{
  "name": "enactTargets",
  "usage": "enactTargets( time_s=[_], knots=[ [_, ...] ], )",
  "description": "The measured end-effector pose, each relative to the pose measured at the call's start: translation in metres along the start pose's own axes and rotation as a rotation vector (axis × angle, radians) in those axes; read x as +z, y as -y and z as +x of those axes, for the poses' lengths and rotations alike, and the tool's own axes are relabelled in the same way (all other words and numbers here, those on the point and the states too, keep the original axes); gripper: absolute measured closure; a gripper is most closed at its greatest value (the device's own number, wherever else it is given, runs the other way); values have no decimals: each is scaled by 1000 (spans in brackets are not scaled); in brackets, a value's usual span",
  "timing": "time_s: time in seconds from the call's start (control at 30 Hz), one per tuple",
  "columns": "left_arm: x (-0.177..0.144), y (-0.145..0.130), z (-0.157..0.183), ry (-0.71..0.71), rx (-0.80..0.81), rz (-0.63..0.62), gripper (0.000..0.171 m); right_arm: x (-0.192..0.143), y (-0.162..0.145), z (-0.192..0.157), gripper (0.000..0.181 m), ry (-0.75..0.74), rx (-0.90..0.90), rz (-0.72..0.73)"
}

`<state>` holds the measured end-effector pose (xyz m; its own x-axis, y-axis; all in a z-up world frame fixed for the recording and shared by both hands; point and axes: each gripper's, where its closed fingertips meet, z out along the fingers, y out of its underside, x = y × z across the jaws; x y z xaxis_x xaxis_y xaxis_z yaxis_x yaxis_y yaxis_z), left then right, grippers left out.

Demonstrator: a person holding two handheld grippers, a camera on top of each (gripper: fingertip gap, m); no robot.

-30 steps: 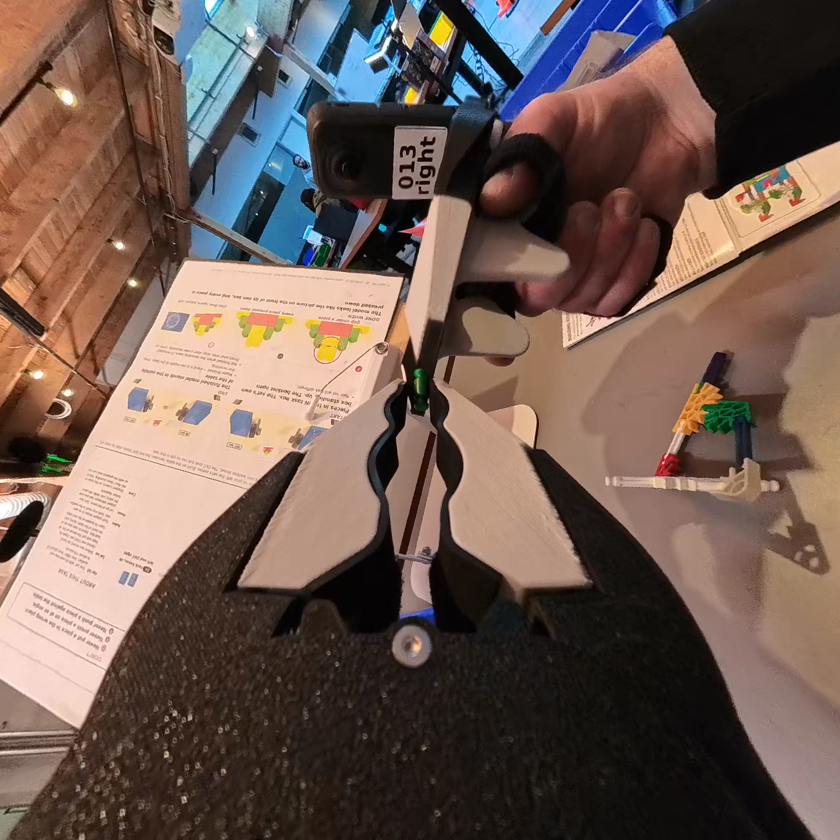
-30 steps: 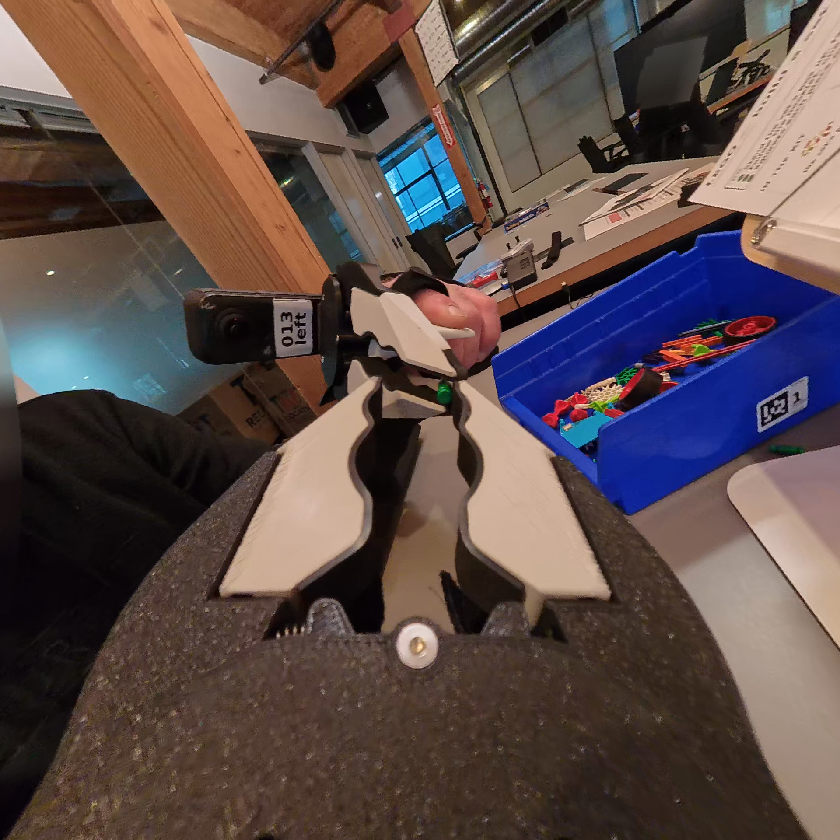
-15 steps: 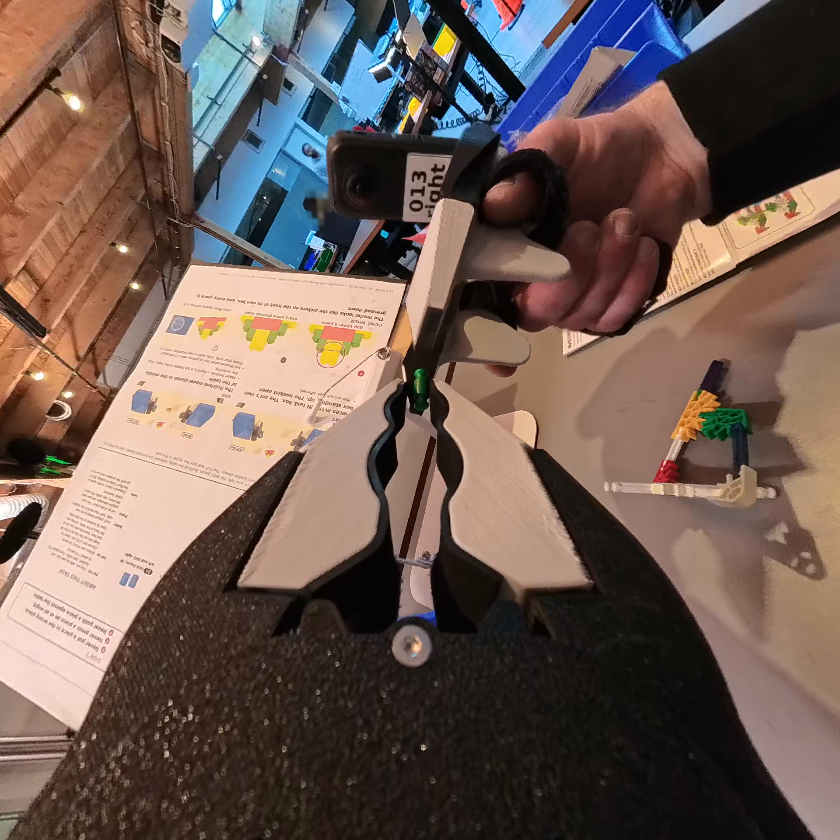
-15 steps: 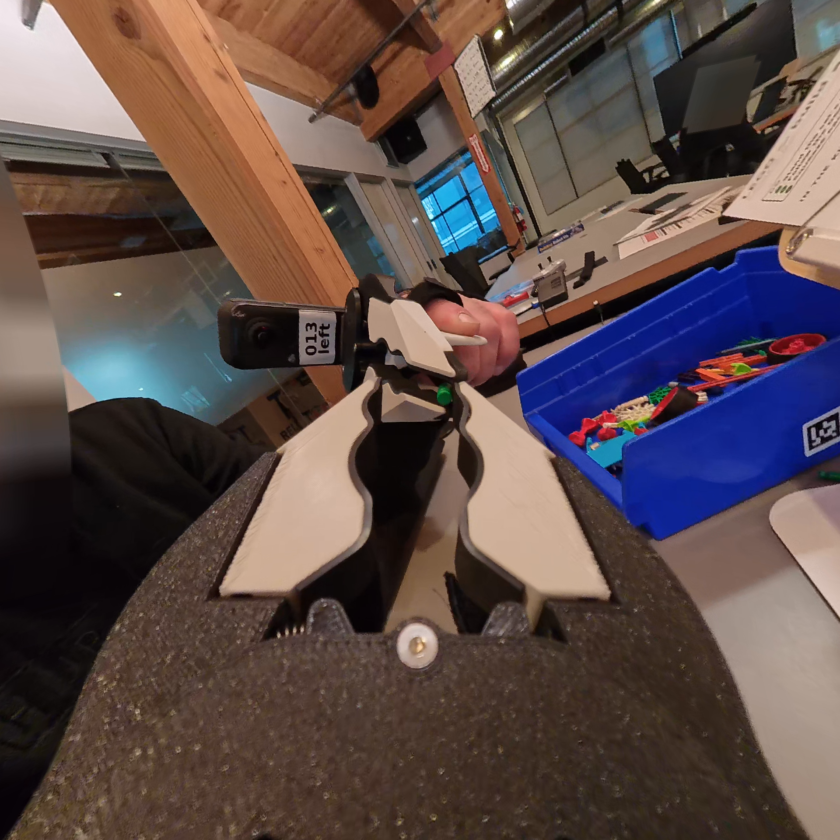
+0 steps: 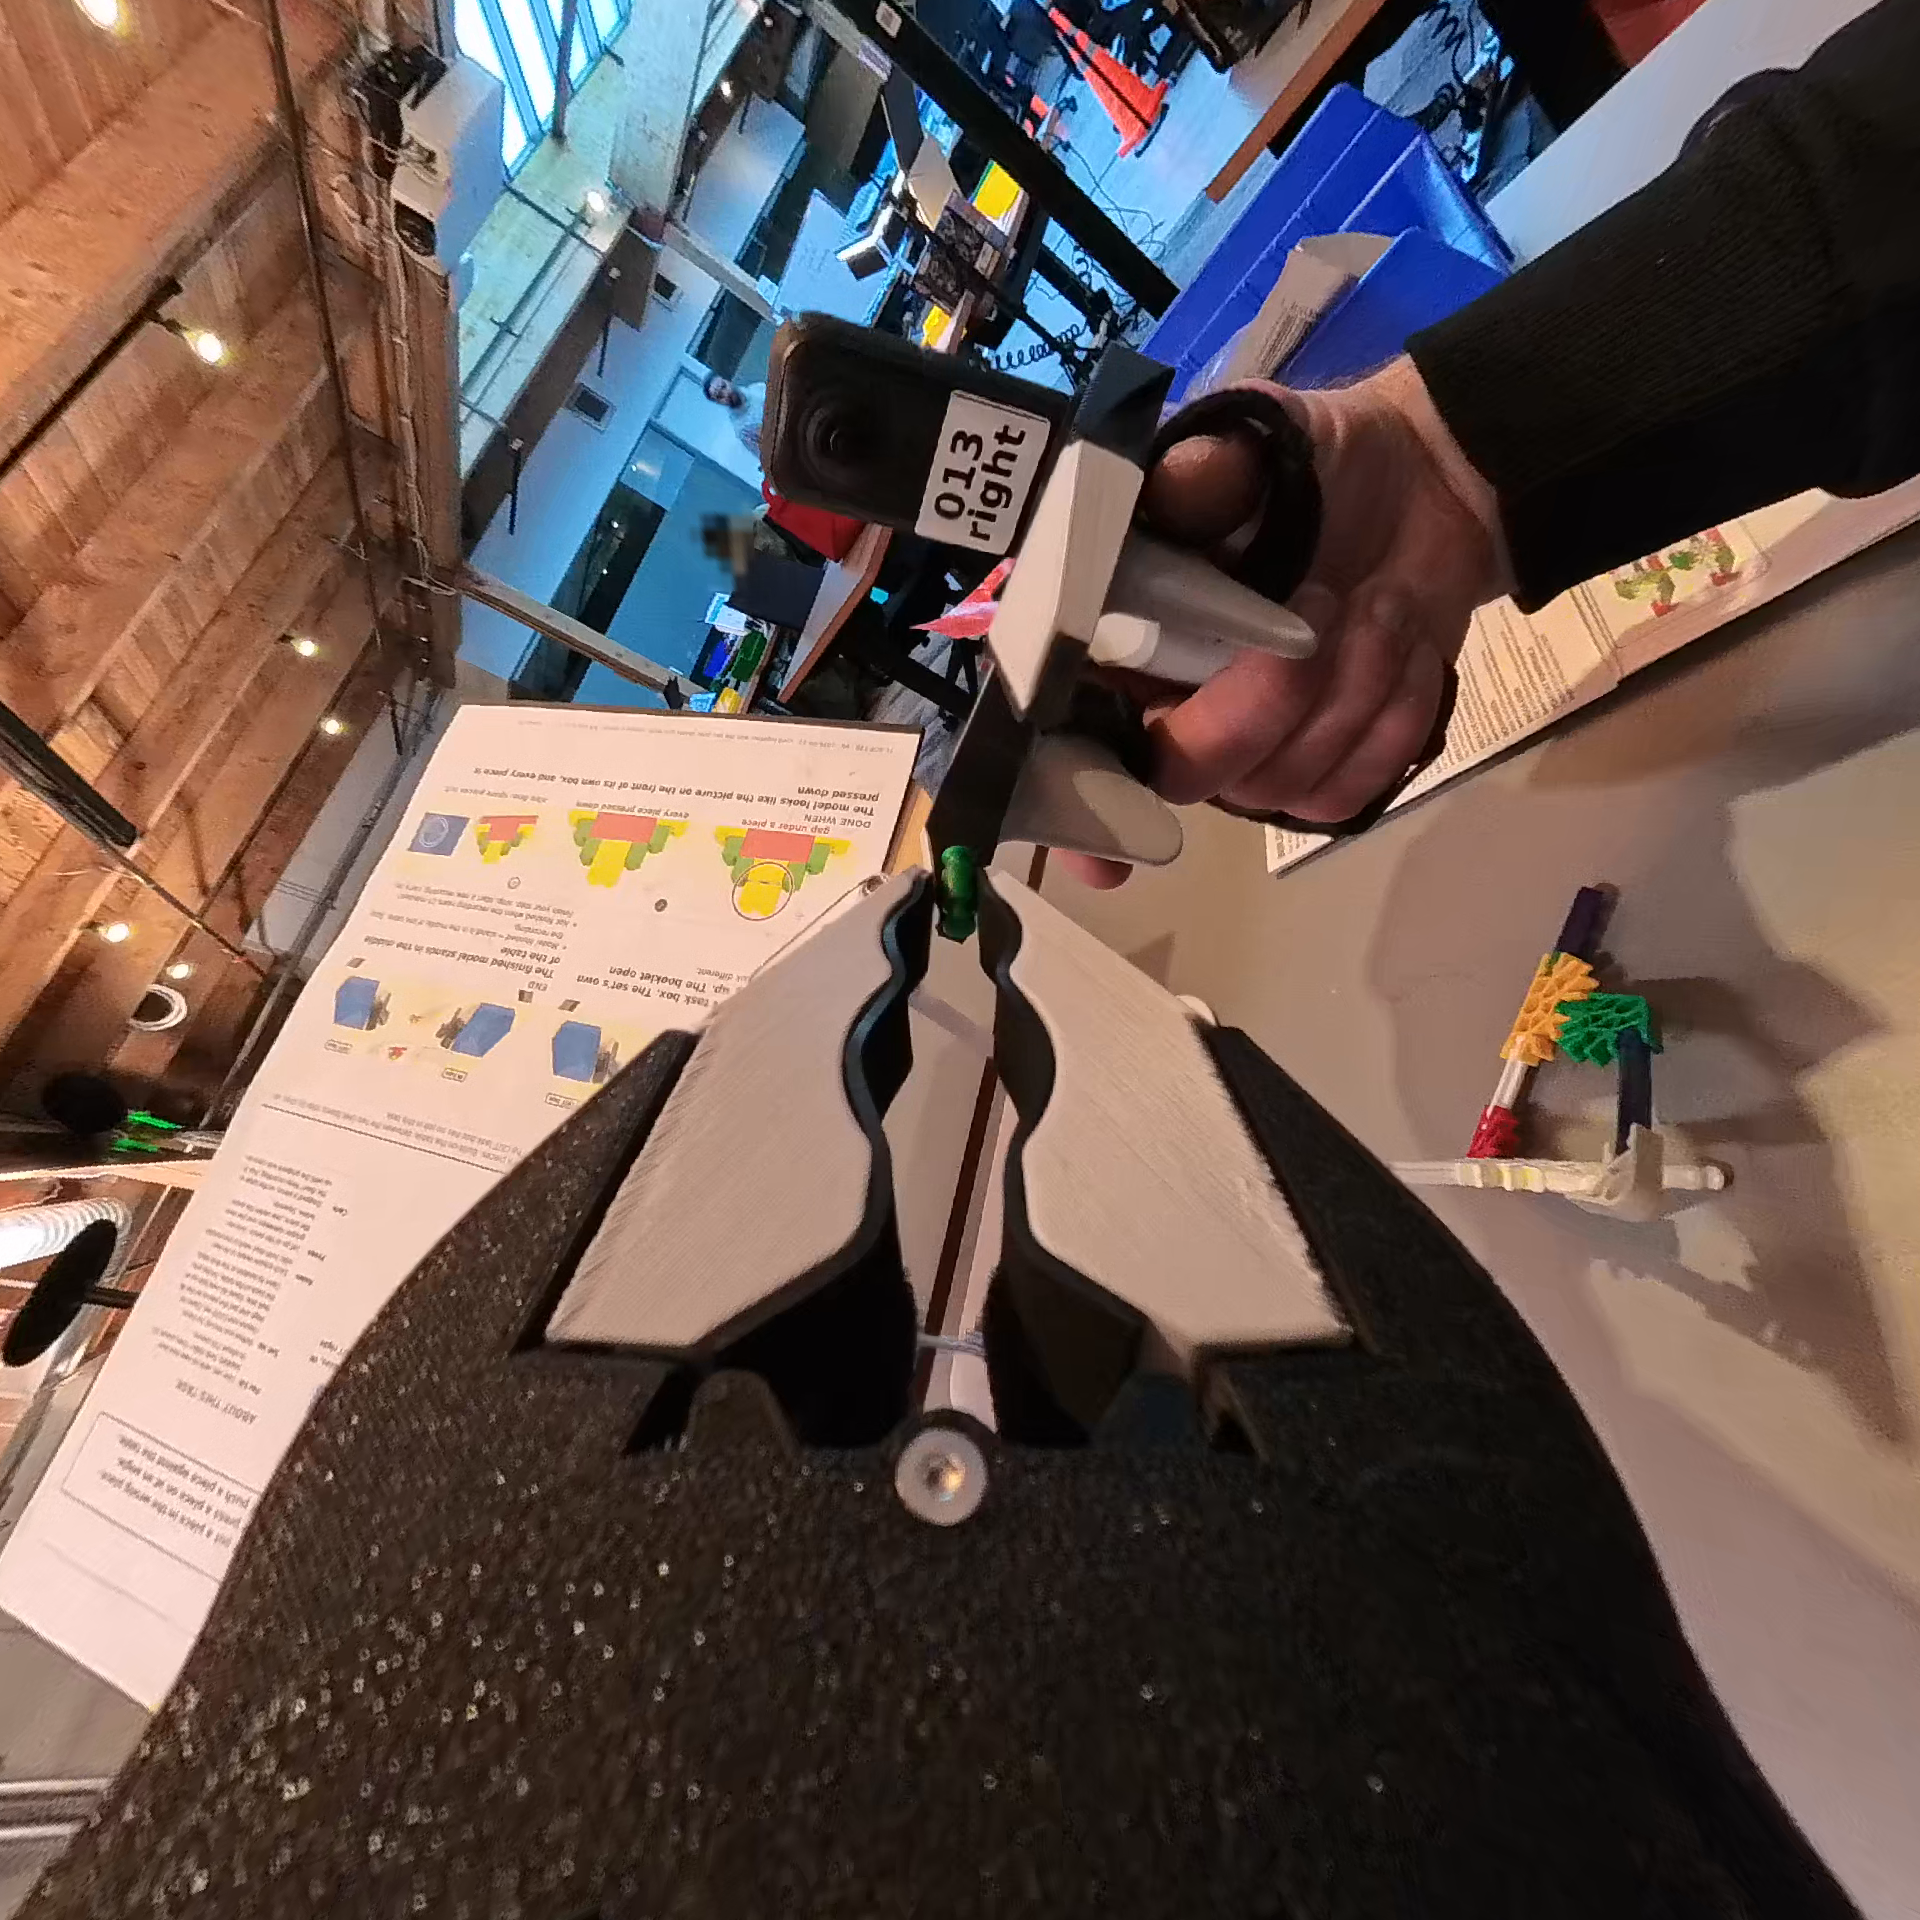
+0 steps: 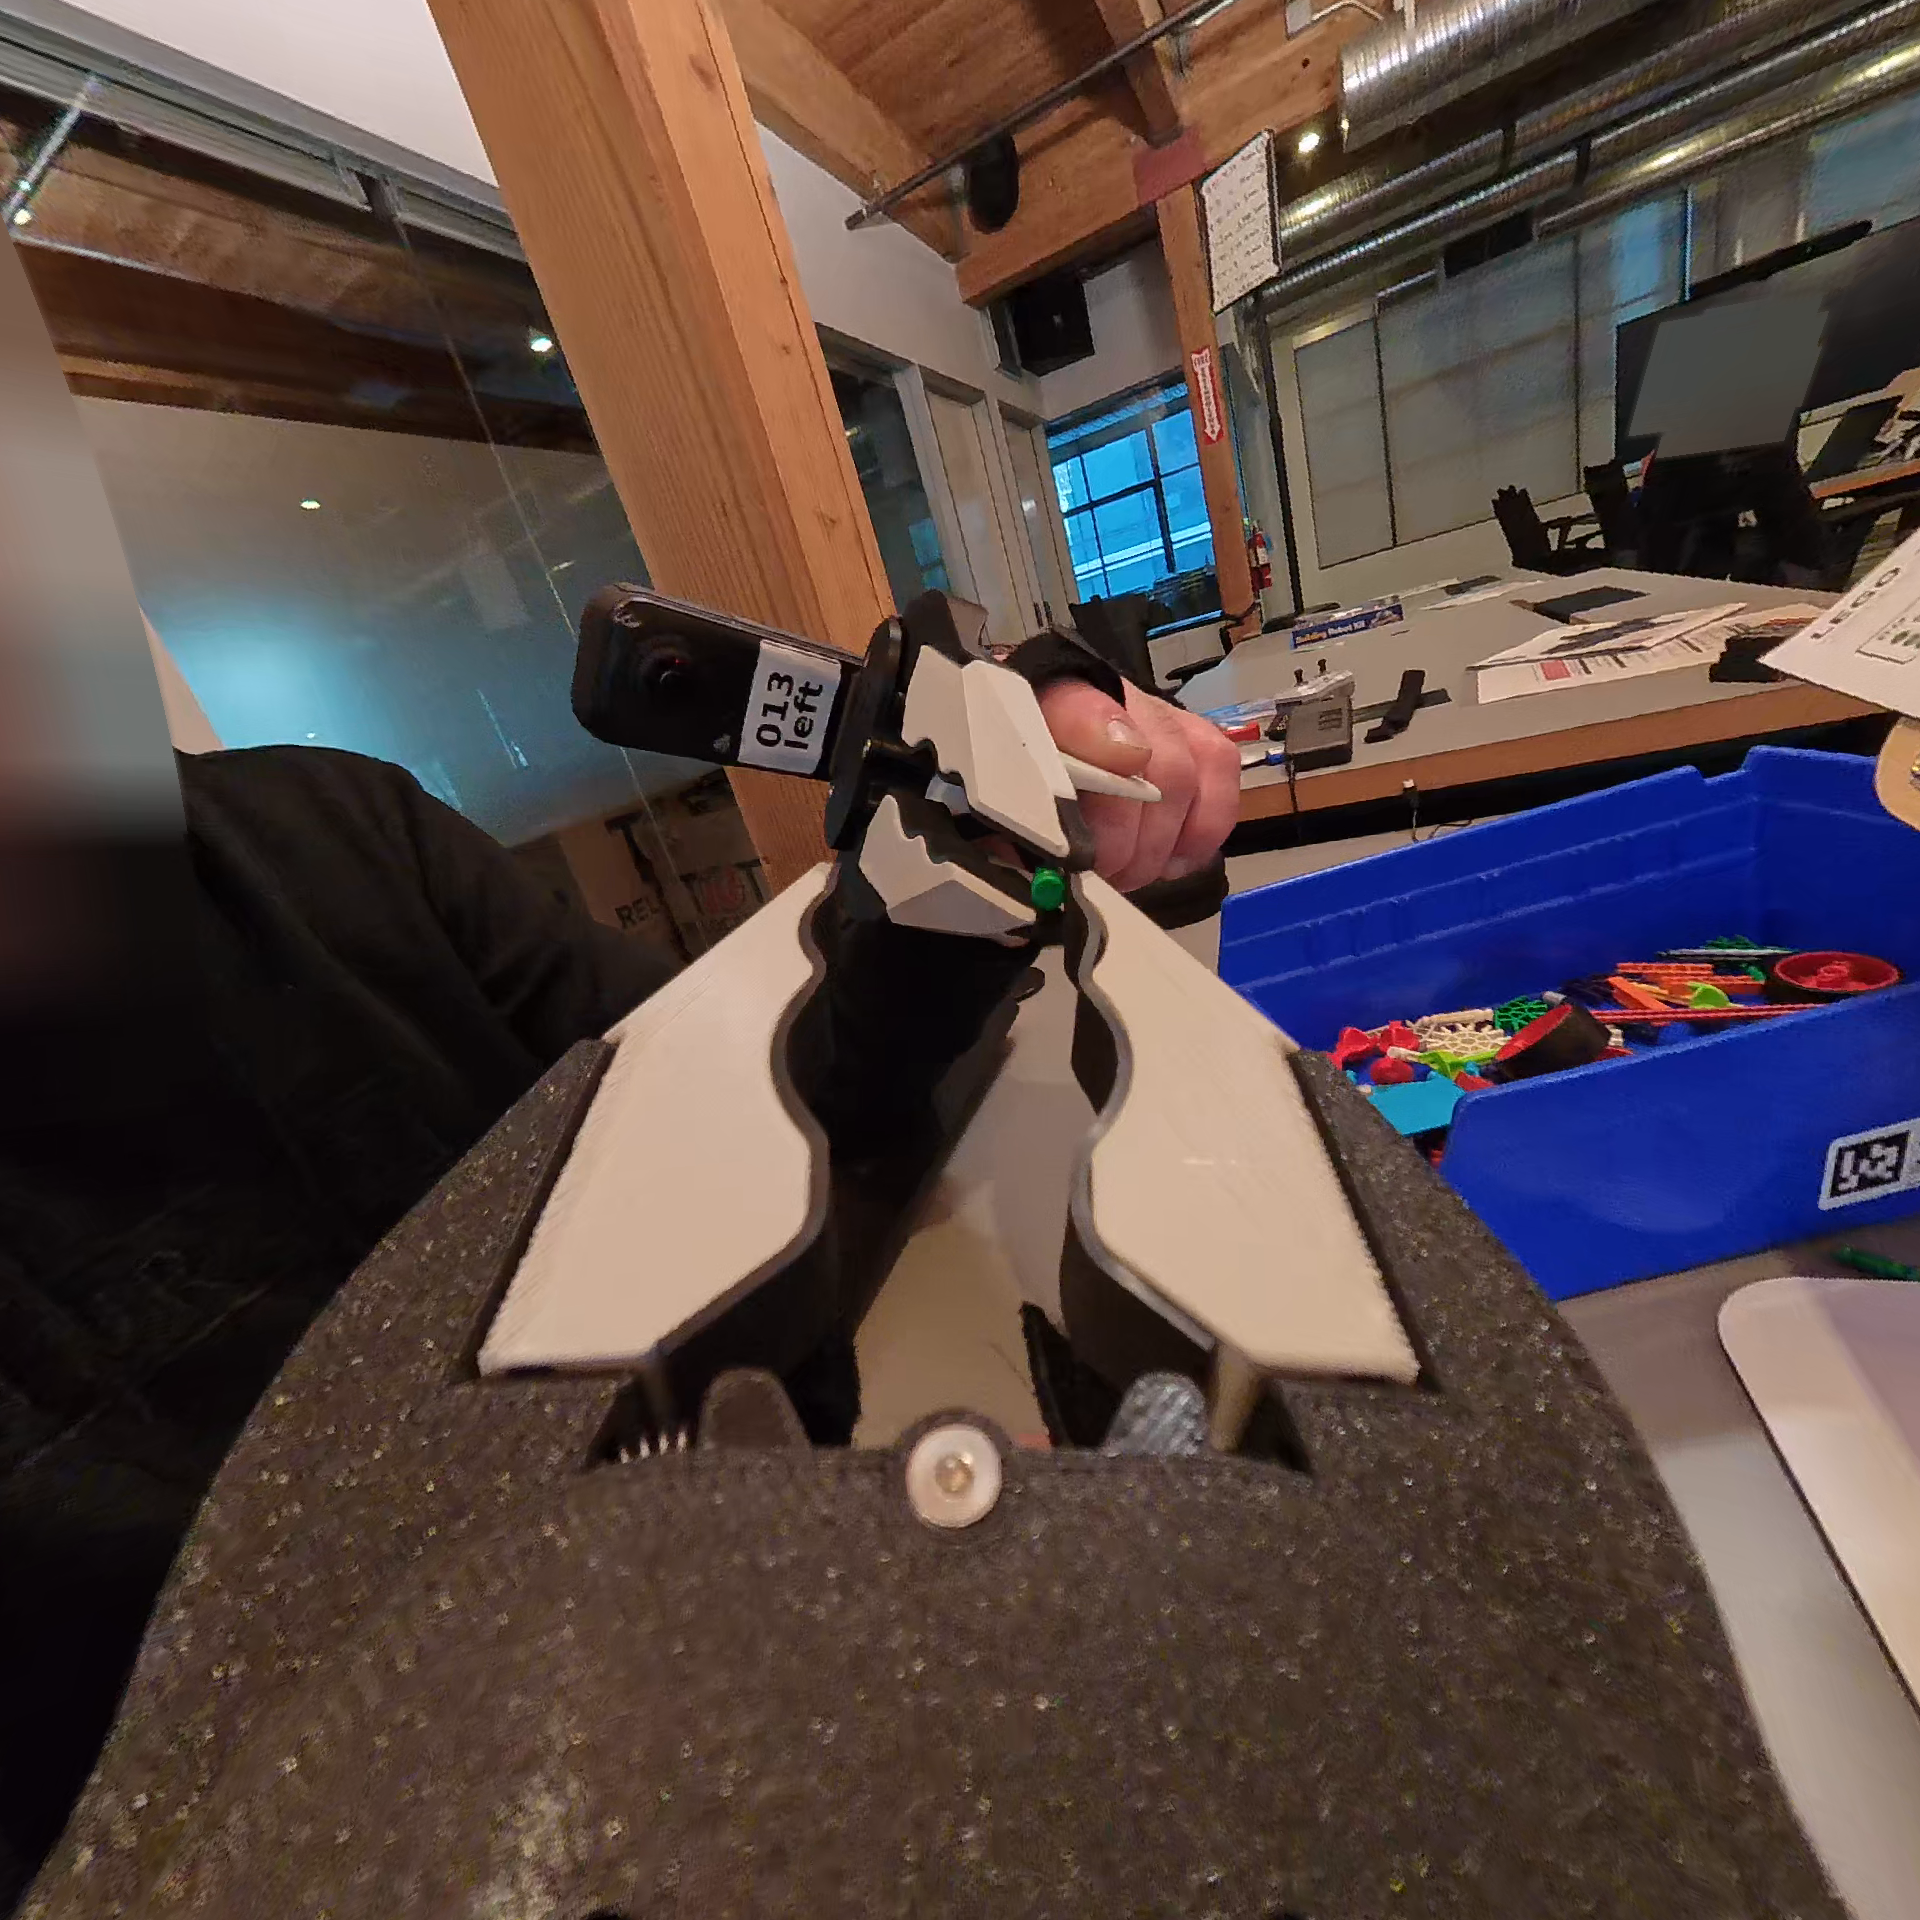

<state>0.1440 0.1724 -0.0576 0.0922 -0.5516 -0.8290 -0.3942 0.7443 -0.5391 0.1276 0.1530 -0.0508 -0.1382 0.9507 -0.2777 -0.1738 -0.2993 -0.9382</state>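
1. A grey flat table (image 5: 1558, 1507) carries everything. Both grippers are held above it.
2. A blue plastic bin (image 6: 1662, 1164) stands on the table, to the right of the right gripper. It holds many small coloured building parts.
3. A white printed instruction sheet (image 5: 468, 1039) stands tilted behind the left gripper.
4. The right gripper (image 6: 956, 883), of grey foam with white fingers, is held by a person's hand (image 5: 1351, 644). My judgement of the risk: its tips are crowded against the other tool, so a small twist could knock the held part loose. Its fingers are clearly apart, and they stand around the tip of the left gripper. I cannot tell whether they touch the green part.
5. The left gripper (image 5: 956, 899) has its fingers almost together, clamped on the green part at the very tips. I judge that so shallow a hold may let the part slip or tilt.
6. A small model of coloured rods and connectors (image 5: 1579, 1091) lies on the table, well apart from both grippers.
7. The small green plastic connector piece (image 5: 956, 883) is in the air, between the tips of the left gripper, just beside the right finger of the right gripper.
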Motion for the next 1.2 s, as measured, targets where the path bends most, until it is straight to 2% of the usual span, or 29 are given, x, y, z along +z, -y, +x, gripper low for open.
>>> enactTargets(
  time_s=[0.13,0.2,0.27,0.37,0.47,0.5,0.57,0.67,0.8,0.83,0.9,0.93,1.03,1.13,1.2],
  knots=[
    [-11,-2,-14,30,-59,23,168,-11,0,15,138,-64,33,14],
    [-22,-23,-30,76,-72,-56,168,-17,2,23,139,-121,27,9],
    [-33,-56,-43,100,-148,-154,168,-21,-4,32,139,-192,18,-45],
    [-52,-134,-56,163,-292,-400,167,-27,-22,46,135,-340,-17,-203],
    [-69,-192,-57,198,-442,-583,125,-34,-49,49,127,-449,-75,-436],
    [-73,-198,-58,215,-436,-607,125,-38,-59,50,127,-478,-92,-513],
    [-68,-187,-55,182,-465,-554,124,-45,-82,47,127,-497,-105,-658],
    [-52,-150,-51,133,-430,-438,125,-55,-110,64,128,-570,-97,-816],
    [-29,-121,-28,28,-366,-388,127,-36,-146,73,131,-457,11,-839],
    [-23,-115,-23,3,-357,-364,129,-32,-153,77,140,-439,30,-834],
    [-15,-108,-14,-37,-361,-339,131,-28,-166,82,171,-404,86,-830],
    [-11,-105,-9,-55,-358,-330,131,-26,-167,84,173,-392,102,-810],
    [-7,-98,-3,-91,-374,-301,130,-26,-149,90,178,-410,73,-718],
    [-10,-90,-6,-97,-431,-243,129,-29,-101,89,178,-450,8,-535],
    [-11,-82,-9,-116,-517,-185,128,-38,-66,93,178,-537,-59,-415]
  ],
)
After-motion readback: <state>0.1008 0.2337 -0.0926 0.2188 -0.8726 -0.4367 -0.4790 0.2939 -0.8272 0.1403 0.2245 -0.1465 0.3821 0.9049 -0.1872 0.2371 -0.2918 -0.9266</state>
